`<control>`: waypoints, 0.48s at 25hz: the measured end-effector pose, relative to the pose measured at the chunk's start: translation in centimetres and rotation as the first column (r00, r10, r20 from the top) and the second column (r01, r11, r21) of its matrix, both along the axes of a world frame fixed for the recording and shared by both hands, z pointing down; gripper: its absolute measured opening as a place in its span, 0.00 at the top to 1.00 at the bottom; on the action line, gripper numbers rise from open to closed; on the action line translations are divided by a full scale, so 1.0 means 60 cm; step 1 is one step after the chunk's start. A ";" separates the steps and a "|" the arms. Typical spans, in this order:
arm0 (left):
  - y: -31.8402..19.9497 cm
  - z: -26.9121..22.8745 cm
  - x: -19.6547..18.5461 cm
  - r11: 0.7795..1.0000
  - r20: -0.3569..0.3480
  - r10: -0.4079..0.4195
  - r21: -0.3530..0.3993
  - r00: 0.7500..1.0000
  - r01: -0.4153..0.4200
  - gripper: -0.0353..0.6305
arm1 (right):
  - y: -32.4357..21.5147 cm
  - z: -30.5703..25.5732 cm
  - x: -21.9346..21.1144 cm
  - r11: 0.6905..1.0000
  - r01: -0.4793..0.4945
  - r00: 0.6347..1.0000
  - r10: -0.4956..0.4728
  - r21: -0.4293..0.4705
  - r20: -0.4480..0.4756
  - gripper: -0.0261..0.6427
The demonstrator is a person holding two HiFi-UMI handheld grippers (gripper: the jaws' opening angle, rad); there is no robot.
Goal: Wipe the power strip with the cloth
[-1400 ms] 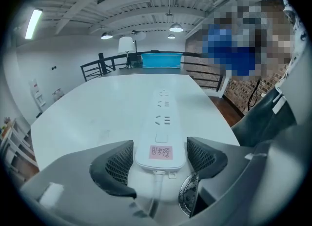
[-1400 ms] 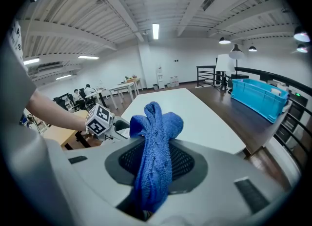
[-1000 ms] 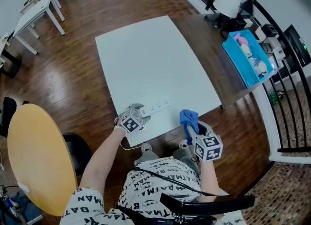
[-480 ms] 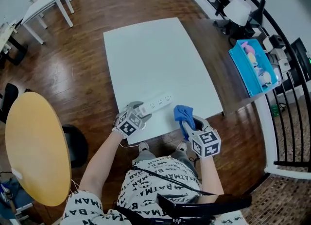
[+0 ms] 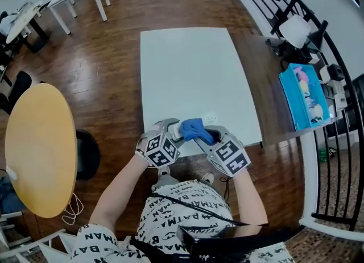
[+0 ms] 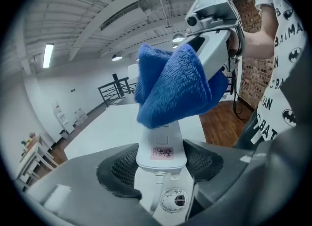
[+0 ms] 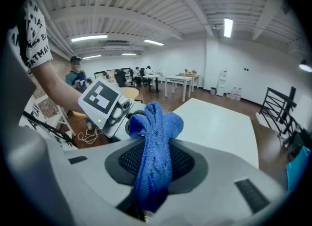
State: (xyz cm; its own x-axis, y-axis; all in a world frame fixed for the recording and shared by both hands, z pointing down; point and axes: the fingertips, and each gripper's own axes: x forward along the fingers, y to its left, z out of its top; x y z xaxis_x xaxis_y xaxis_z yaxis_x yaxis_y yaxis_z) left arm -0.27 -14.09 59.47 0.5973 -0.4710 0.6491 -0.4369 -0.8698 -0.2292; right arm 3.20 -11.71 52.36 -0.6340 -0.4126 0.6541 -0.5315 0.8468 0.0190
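A white power strip [image 6: 161, 144] with a pink label is held by its cable end between the pads of my left gripper [image 6: 161, 159], near the front edge of the white table [image 5: 187, 74]. My right gripper [image 7: 156, 164] is shut on a blue cloth [image 7: 155, 142]. In the head view the blue cloth [image 5: 194, 129] lies on the middle of the power strip [image 5: 210, 120], whose far end shows to the right. My left gripper [image 5: 169, 133] and right gripper [image 5: 206, 137] sit side by side. In the left gripper view the cloth [image 6: 173, 83] covers the strip's far part.
A round yellow table [image 5: 37, 148] stands at the left. A darker brown table [image 5: 267, 86] adjoins the white one on the right, with a blue tray [image 5: 304, 97] of items beyond it. A black railing [image 5: 318, 23] runs along the right side.
My right gripper has carried the blue cloth leftward from beside the power strip onto it. The left gripper has stayed on the strip's end. The head view has shifted.
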 end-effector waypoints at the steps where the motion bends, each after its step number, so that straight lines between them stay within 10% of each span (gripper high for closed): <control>1: 0.005 -0.005 0.005 1.000 0.003 0.002 0.008 1.000 -0.002 0.52 | 0.004 0.001 -0.010 0.999 0.041 0.999 -0.041 0.001 -0.026 0.78; 12: 0.039 -0.030 0.033 0.999 -0.017 -0.011 0.053 1.000 0.012 0.52 | 0.030 0.015 -0.029 0.976 0.217 0.960 -0.208 0.025 -0.187 0.78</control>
State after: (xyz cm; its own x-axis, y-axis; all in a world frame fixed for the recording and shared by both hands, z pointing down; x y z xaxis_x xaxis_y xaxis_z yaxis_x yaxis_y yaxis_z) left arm 1.71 -11.73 57.68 0.6019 -0.5117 0.6130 -0.4512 -0.8513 -0.2676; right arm 1.48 -9.93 53.27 -0.5818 -0.3126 0.7509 -0.3235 0.9360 0.1390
